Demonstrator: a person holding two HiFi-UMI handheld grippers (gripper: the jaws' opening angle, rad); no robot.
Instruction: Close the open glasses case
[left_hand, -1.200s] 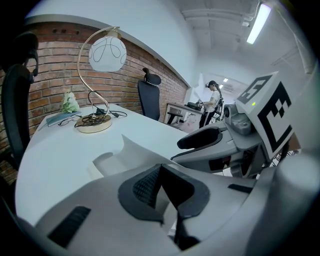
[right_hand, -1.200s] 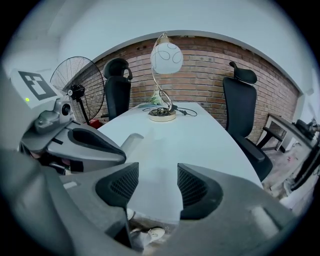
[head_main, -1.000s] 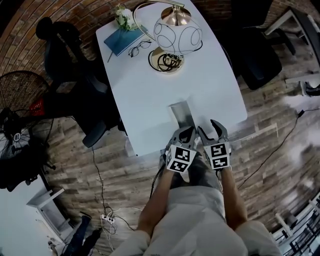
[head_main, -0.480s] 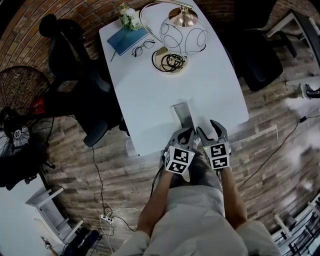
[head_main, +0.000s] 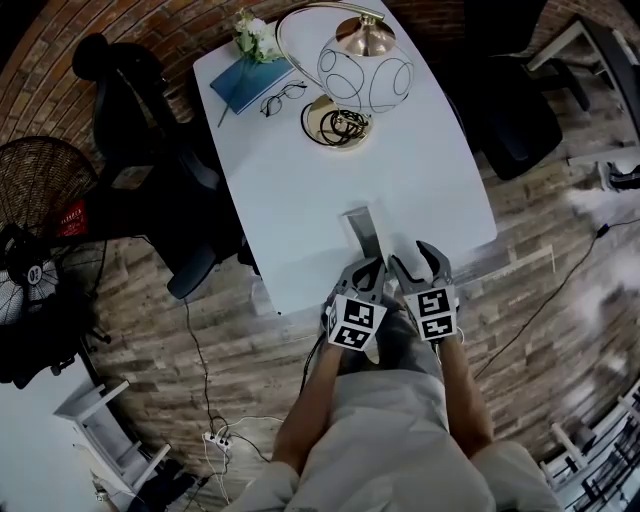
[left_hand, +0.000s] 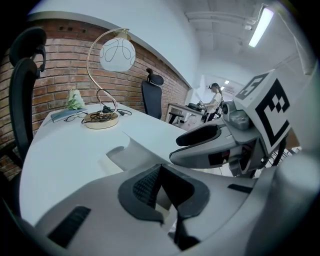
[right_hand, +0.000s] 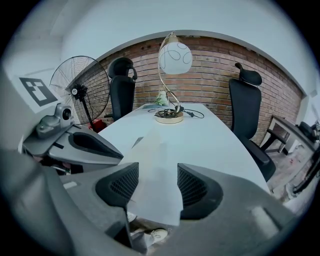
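Observation:
The open glasses case (head_main: 364, 228) is off-white and lies on the white table (head_main: 300, 200) near its front edge, lengthwise toward me. My left gripper (head_main: 366, 270) sits just at its near end, slightly to the left; in the left gripper view its pads (left_hand: 142, 187) meet with nothing between them, and the case (left_hand: 125, 152) lies ahead. My right gripper (head_main: 420, 258) is beside it on the right. In the right gripper view the case (right_hand: 152, 165) runs between the spread jaws of the right gripper (right_hand: 157, 187), with neither pad visibly pressing it.
At the table's far end stand a globe lamp (head_main: 355, 65) on a gold base, a pair of glasses (head_main: 280, 98), a blue book (head_main: 245, 82) and flowers. Black office chairs (head_main: 135, 95) (head_main: 515, 115) flank the table. A fan (head_main: 40, 190) stands at the left.
Both grippers stay at the table's front edge by the case. Only the head view has shifted slightly.

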